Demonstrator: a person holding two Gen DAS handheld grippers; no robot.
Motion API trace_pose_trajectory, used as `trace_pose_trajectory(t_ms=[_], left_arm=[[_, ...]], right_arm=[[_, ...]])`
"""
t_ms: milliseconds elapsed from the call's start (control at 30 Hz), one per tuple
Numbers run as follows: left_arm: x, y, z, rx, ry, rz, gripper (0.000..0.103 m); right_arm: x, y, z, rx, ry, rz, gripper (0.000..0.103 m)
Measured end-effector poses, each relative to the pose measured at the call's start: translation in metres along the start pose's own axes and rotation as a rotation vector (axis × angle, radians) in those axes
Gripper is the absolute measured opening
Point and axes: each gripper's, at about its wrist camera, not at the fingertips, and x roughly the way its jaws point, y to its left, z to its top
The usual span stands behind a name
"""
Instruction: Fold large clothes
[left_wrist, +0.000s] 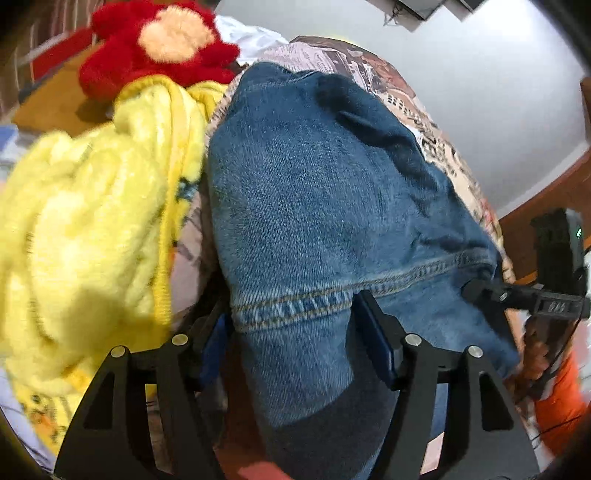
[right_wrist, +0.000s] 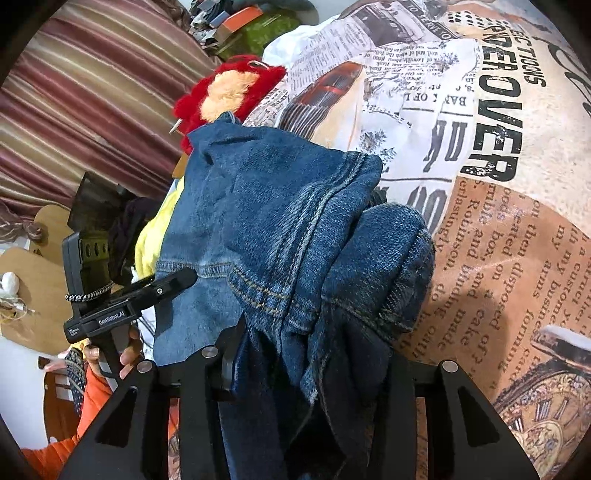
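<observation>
My left claw straddles a hemmed fold of the blue denim jeans; the fabric lies between the fingers, but the blue pads stand apart from it. My right claw is clamped on a bunched wad of the same denim. The jeans lie draped over the newspaper-print bedsheet. Just beside them on the left is a fluffy yellow knitted blanket, and beyond it a red plush toy.

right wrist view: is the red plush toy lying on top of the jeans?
No. The red plush toy lies beyond the jeans, partly hidden behind their far edge.
</observation>
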Motion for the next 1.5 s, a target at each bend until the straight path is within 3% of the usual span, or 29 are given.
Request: trace_pose_trajectory(t_ms=[100, 300, 433, 500, 600, 767, 867, 1000, 1167, 1267, 1367, 1500], left_arm=[[-0.015, -0.007, -0.006, 0.046, -0.019, 0.070, 0.066], [-0.039, -0.020, -0.017, 0.118, -0.049, 0.184, 0.065], [-0.054, -0.036, -0.024, 0.176, -0.080, 0.209, 0.065], [-0.060, -0.046, -0.024, 0.184, -0.092, 0.189, 0.065], [-0.063, -0.063, -0.029, 0.212, -0.104, 0.181, 0.066], [-0.048, -0.088, -0.040, 0.259, -0.077, 0.163, 0.066], [-0.034, -0.094, -0.049, 0.290, -0.047, 0.200, 0.066], [-0.022, -0.091, -0.064, 0.318, -0.025, 0.230, 0.080], [-0.021, -0.094, -0.083, 0.409, -0.016, 0.294, 0.086], [-0.023, -0.090, -0.088, 0.392, -0.005, 0.302, 0.088], [-0.025, -0.079, -0.090, 0.321, 0.018, 0.275, 0.088], [-0.032, -0.068, -0.094, 0.236, 0.038, 0.249, 0.088]], right_arm=[[-0.007, 0.001, -0.002, -0.008, 0.000, -0.014, 0.038], [-0.032, 0.011, -0.016, -0.090, -0.039, -0.160, 0.039], [-0.057, 0.033, -0.024, -0.205, -0.129, -0.379, 0.039], [-0.069, 0.039, -0.027, -0.208, -0.150, -0.358, 0.039], [-0.077, 0.049, -0.028, -0.173, -0.145, -0.257, 0.039], [-0.053, 0.078, -0.035, -0.259, -0.128, -0.265, 0.039], [-0.033, 0.085, -0.046, -0.308, -0.091, -0.287, 0.039], [-0.010, 0.070, -0.054, -0.312, -0.036, -0.338, 0.039], [-0.019, 0.035, -0.059, -0.199, -0.015, -0.228, 0.047], [-0.024, 0.029, -0.066, -0.188, -0.017, -0.219, 0.049], [-0.033, 0.026, -0.072, -0.196, -0.042, -0.274, 0.063], [-0.046, 0.016, -0.083, -0.174, -0.060, -0.332, 0.065]])
